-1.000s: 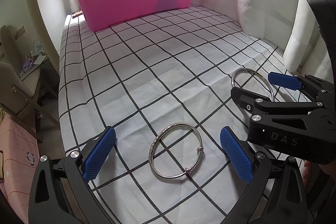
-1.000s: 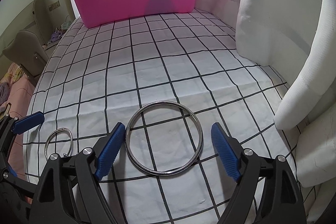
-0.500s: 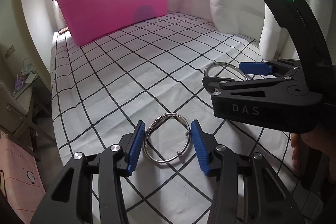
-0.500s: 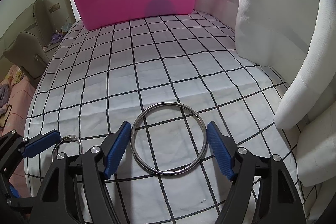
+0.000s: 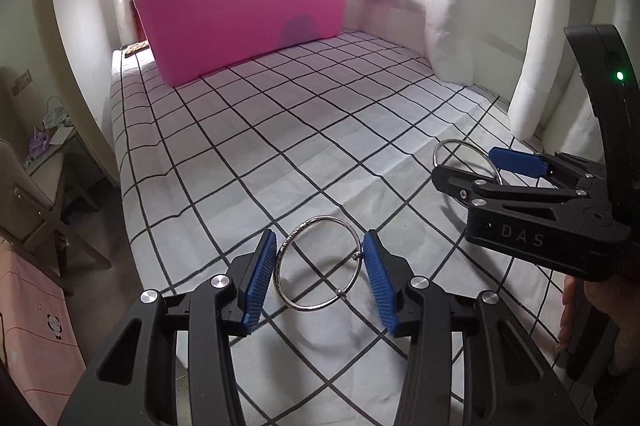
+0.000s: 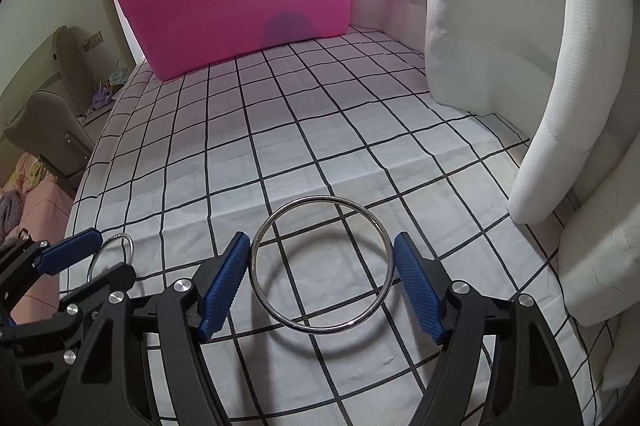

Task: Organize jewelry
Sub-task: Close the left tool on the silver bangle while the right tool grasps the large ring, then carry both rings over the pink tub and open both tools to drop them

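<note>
A small patterned silver bangle point(image 5: 285, 249) sits between the blue pads of my left gripper point(image 5: 319, 272), which is shut on it and holds it lifted off the checked cloth point(image 5: 304, 130); its shadow lies below. A large plain silver ring point(image 6: 256, 258) is held the same way between the pads of my right gripper point(image 6: 321, 281), raised above its shadow. In the left wrist view the right gripper point(image 5: 472, 166) with the large ring point(image 5: 448, 146) is at the right. In the right wrist view the small bangle point(image 6: 129, 241) and left gripper point(image 6: 100, 256) show at the lower left.
A big pink plastic tub point(image 5: 240, 2) stands at the far end of the cloth. White curtains or cushions point(image 6: 560, 106) line the right side. The cloth's left edge point(image 5: 120, 162) drops off beside a chair point(image 5: 28, 194).
Both grippers have closed from wide open onto their rings. Both rings have come up off the cloth, with shadows now beneath them.
</note>
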A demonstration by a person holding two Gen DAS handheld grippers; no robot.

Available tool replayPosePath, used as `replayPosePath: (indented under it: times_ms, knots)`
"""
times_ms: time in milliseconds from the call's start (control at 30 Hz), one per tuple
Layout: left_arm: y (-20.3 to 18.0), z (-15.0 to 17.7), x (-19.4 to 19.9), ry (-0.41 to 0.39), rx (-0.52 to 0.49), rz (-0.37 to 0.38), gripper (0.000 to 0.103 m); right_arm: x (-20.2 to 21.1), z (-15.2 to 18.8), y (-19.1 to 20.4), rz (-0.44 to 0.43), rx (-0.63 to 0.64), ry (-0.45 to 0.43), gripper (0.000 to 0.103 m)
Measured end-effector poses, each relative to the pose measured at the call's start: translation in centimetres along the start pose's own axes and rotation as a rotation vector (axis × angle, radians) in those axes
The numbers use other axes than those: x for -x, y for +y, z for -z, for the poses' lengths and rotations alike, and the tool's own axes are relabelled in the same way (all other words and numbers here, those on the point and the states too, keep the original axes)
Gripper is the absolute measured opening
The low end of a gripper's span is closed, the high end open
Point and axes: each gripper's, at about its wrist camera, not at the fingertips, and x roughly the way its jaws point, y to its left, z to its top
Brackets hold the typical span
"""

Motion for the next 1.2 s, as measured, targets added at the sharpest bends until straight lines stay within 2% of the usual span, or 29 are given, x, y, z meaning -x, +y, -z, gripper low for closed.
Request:
replayPosePath:
  times_ms: [267, 567, 767, 1000, 1200]
  knots:
    - [2.6, -3.9, 3.2, -0.068, -0.021, -0.018, 0.044, 2.8, -1.0, 0.7, -0.019, -0.060, -0.048, 0.071]
    - [5.2, -9.8, 6.8, -0.174, -0.045, -0.009, 0.044, 7.4, -5.8, 2.0, -0.005, -0.091, -0.134, 0.071]
    - [7.0, -14.3, 7.7, -0.254, -0.119, 0.077, 0.044, 9.3, -10.5, 3.2, 0.045, -0.128, -0.214, 0.071]
    - [10.7, -21.9, 6.3, -0.283, -0.223, 0.216, 0.044, 9.4, -16.7, 5.1, 0.144, -0.227, -0.269, 0.071]
    - [14.9, -28.6, 3.8, -0.285, -0.257, 0.244, 0.044, 8.0, -22.7, 7.6, 0.196, -0.268, -0.324, 0.071]
